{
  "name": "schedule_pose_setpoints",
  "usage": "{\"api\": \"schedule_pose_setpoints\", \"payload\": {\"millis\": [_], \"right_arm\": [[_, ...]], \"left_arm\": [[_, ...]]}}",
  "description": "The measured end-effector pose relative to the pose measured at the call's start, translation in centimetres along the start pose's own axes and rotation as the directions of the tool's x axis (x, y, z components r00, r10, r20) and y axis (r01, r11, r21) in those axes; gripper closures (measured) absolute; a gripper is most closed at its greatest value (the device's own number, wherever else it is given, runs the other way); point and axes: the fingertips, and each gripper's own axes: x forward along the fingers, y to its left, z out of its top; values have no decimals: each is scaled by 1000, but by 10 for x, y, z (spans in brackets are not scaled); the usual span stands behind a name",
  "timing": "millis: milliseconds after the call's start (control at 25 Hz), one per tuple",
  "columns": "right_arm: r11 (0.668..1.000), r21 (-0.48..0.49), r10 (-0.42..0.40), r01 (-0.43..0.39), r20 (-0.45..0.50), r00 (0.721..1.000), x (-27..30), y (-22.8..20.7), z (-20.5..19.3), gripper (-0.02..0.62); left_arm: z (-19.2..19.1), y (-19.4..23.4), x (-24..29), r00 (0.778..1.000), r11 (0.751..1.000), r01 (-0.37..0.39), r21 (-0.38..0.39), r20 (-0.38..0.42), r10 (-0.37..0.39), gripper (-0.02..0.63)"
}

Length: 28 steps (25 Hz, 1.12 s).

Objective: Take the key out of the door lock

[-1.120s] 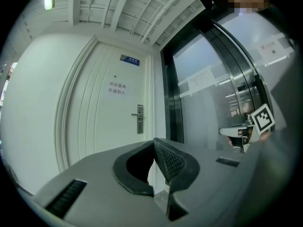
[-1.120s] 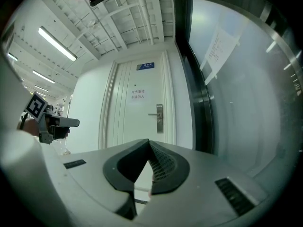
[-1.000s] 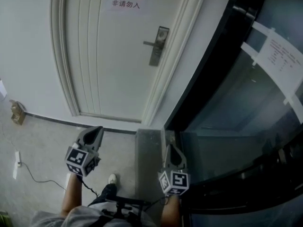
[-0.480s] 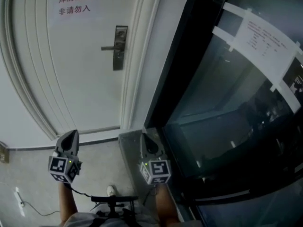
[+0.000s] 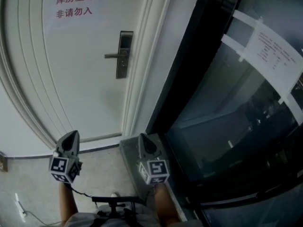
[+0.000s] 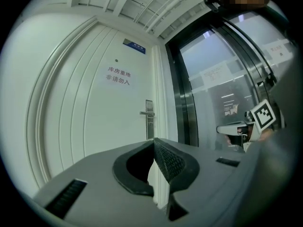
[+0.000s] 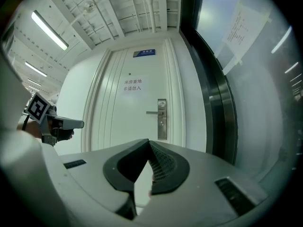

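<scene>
A metal lock plate (image 5: 125, 56) with a lever handle (image 5: 112, 56) sits on the white door (image 5: 80, 89), near its right edge. It also shows as the lock plate (image 6: 149, 119) in the left gripper view and the lock plate (image 7: 162, 119) in the right gripper view. The key is too small to make out at this distance. My left gripper (image 5: 72, 134) and right gripper (image 5: 143, 137) hang low, well short of the door, both pointing at it. Both are shut and hold nothing: the left gripper (image 6: 153, 141) and the right gripper (image 7: 148, 142) have their tips together.
A sign with red characters (image 5: 75, 5) is stuck high on the door. To the right runs a black-framed glass wall (image 5: 222, 108) with taped papers (image 5: 277, 56). A grey stone ledge (image 5: 129, 148) lies at its foot. A cable and socket (image 5: 21, 207) lie on the floor at left.
The head view has swung, so the lock plate now sits further left and higher in it. Both grippers stay low, shut and side by side.
</scene>
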Motion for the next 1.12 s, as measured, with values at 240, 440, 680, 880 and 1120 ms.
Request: {"api": "schedule_pose_setpoints", "payload": {"millis": [240, 440, 680, 880, 1120], "right_arm": [[1000, -17, 1, -2, -25, 1000, 24, 1, -4, 588], [999, -46, 10, -11, -32, 999, 40, -1, -9, 588], [1000, -26, 15, -16, -38, 999, 70, -11, -14, 588], [999, -26, 33, -34, -45, 998, 105, -23, -19, 588], [999, -14, 43, -44, -75, 996, 148, -40, -21, 588]], "left_arm": [[-1, 12, 20, 1000, 1000, 5, 10, 12, -5, 600], [-4, 22, 31, 1000, 1000, -1, -1, 10, 1, 600], [-8, 34, 55, 1000, 1000, -18, -4, 2, 18, 598], [-7, 47, 87, 1000, 1000, -29, -10, -5, 29, 600], [-4, 61, 130, 999, 999, -33, -13, -22, 32, 598]]}}
